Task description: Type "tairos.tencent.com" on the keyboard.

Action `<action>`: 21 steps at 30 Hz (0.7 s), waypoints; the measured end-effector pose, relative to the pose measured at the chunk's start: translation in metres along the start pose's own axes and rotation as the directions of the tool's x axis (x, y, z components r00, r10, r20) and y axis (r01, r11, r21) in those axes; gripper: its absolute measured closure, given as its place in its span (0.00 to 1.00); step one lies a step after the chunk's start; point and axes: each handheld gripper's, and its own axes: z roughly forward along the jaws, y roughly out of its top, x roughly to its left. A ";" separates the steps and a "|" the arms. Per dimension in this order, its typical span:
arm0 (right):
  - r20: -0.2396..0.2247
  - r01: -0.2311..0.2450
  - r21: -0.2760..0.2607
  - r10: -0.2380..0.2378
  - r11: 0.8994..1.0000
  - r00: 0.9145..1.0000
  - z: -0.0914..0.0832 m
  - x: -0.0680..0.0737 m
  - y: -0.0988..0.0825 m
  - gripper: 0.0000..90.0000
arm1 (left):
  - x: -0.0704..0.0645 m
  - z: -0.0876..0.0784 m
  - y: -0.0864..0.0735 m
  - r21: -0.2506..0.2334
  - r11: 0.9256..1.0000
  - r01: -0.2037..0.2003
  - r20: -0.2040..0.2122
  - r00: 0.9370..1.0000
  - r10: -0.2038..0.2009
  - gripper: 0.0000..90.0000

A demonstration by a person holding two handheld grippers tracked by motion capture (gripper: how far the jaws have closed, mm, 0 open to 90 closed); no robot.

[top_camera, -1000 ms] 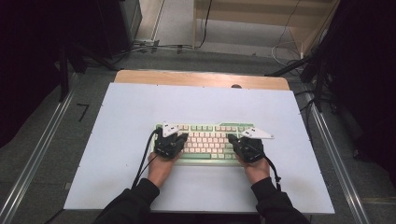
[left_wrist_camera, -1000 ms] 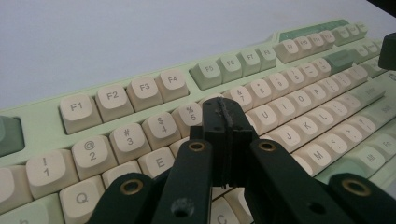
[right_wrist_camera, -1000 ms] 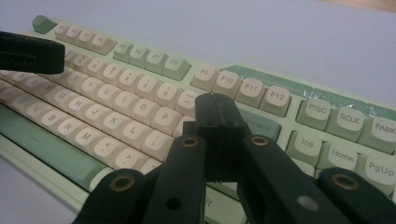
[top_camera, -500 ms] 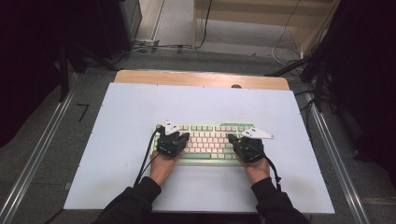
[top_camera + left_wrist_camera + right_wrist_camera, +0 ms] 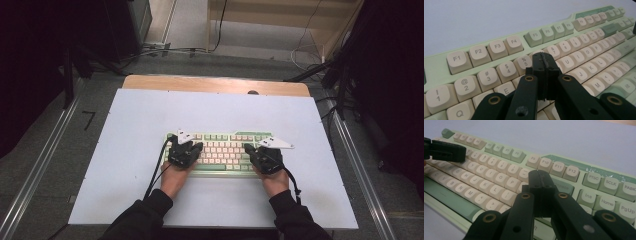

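Note:
A pale green keyboard (image 5: pixel 223 150) with cream keys lies in the middle of the white table top. My left gripper (image 5: pixel 192 146) hovers over its left half, jaws shut together with nothing between them; in the left gripper view its tips (image 5: pixel 543 58) sit above the number row near the 5 and 6 keys of the keyboard (image 5: pixel 499 47). Over the right half, my right gripper (image 5: pixel 250 149) is likewise shut and empty, its tips (image 5: pixel 539 176) above the keys near the backspace of the keyboard (image 5: pixel 499 175). The left gripper's jaw (image 5: pixel 446 151) reaches in at the far left there.
The white board (image 5: pixel 140 115) covers a wooden table (image 5: pixel 215 84) whose far edge shows beyond it. Metal rails (image 5: pixel 40 165) run along both sides on the grey floor. Cables and dark stands sit past the table's far end.

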 end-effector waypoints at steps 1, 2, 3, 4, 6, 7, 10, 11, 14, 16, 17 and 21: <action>0.000 0.001 0.000 -0.001 1.000 1.000 0.000 0.000 0.000 0.97 | 0.000 0.000 0.000 0.001 1.000 0.000 0.001 1.000 0.000 1.00; 0.000 0.002 -0.001 -0.002 1.000 1.000 0.000 0.000 0.000 0.97 | 0.001 0.000 0.000 0.003 1.000 -0.001 -0.001 1.000 0.001 1.00; -0.001 0.001 -0.001 -0.001 1.000 1.000 0.000 0.000 0.000 0.97 | 0.001 0.000 0.000 0.003 1.000 -0.001 -0.001 1.000 0.001 1.00; -0.001 0.001 -0.001 -0.001 1.000 1.000 0.000 0.000 0.000 0.97 | 0.001 0.000 0.000 0.003 1.000 -0.001 0.002 1.000 0.001 1.00; -0.001 0.002 -0.001 -0.002 1.000 1.000 0.000 0.000 0.000 0.97 | 0.001 0.000 0.000 0.006 1.000 0.001 0.005 1.000 -0.001 1.00; 0.000 0.001 0.000 -0.001 1.000 1.000 0.000 0.000 0.000 0.97 | 0.001 0.000 0.000 0.007 1.000 0.000 0.006 1.000 0.000 1.00; -0.001 0.000 0.001 0.000 1.000 1.000 0.000 0.000 0.000 0.97 | 0.001 0.001 0.000 0.009 1.000 0.001 0.007 1.000 -0.001 1.00; -0.001 0.000 0.001 0.000 1.000 1.000 0.000 0.000 0.000 0.97 | 0.001 0.001 0.000 0.009 1.000 0.000 0.007 1.000 0.000 1.00; -0.001 0.001 0.000 -0.001 1.000 1.000 0.000 0.000 0.000 0.97 | 0.001 0.001 0.000 0.009 1.000 0.000 0.007 1.000 0.000 1.00; -0.001 0.000 -0.001 0.000 1.000 1.000 0.000 0.000 0.000 0.97 | 0.001 0.001 0.000 0.010 1.000 -0.002 0.008 1.000 0.002 1.00; -0.001 0.000 -0.001 0.000 1.000 1.000 0.000 0.000 0.000 0.97 | 0.001 0.001 0.000 0.010 1.000 -0.001 0.007 1.000 0.001 1.00; -0.001 0.000 0.002 0.000 1.000 1.000 0.000 0.000 0.000 0.97 | 0.001 0.002 0.000 0.029 1.000 -0.003 0.018 1.000 0.002 1.00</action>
